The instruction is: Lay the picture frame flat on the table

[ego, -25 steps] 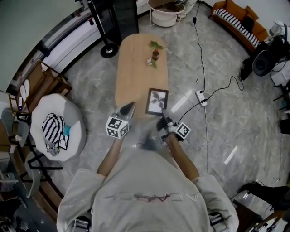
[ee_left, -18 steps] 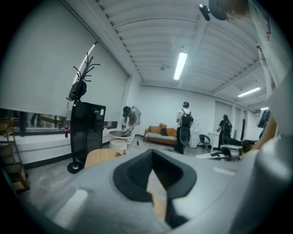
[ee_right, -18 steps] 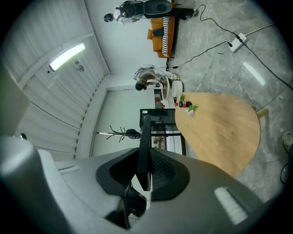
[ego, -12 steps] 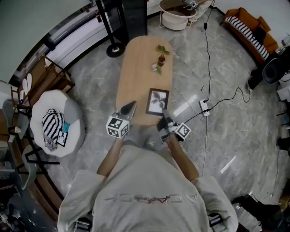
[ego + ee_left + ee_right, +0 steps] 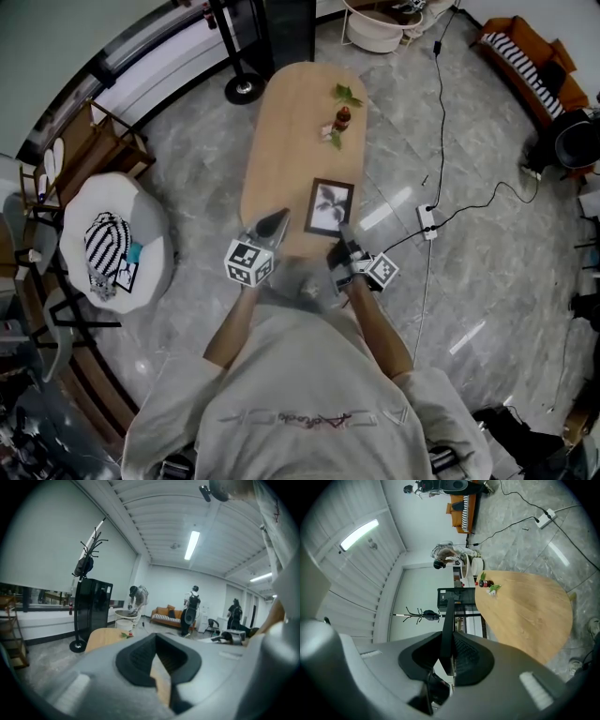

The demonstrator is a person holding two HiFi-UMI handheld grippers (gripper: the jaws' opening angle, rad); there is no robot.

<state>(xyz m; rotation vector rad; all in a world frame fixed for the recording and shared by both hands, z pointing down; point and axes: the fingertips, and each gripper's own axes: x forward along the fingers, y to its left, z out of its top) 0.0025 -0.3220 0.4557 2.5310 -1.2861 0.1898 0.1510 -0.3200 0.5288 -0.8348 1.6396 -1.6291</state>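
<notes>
The picture frame [image 5: 330, 206] is dark-edged with a black-and-white plant print. It faces up at the near right end of the oval wooden table [image 5: 281, 131]. My right gripper [image 5: 343, 234] is at its near edge. In the right gripper view the frame [image 5: 449, 620] runs edge-on as a thin dark bar between the black pads, and the gripper [image 5: 451, 653] is shut on it. My left gripper [image 5: 278, 218] hovers over the table's near end to the left of the frame. Its fingers taper to a point, shut, with nothing between them [image 5: 159, 660].
A small bottle vase with leaves [image 5: 341, 119] stands toward the table's far end. A white pouf with a striped item [image 5: 112, 253] sits left. A power strip and cables [image 5: 427, 222] lie on the floor at right. Farther off are a coat-stand base [image 5: 245, 89], an orange sofa [image 5: 530, 66] and people [image 5: 138, 599].
The head camera has drifted, so table and frame sit slightly higher and further right in view. Both grippers keep their places relative to the frame.
</notes>
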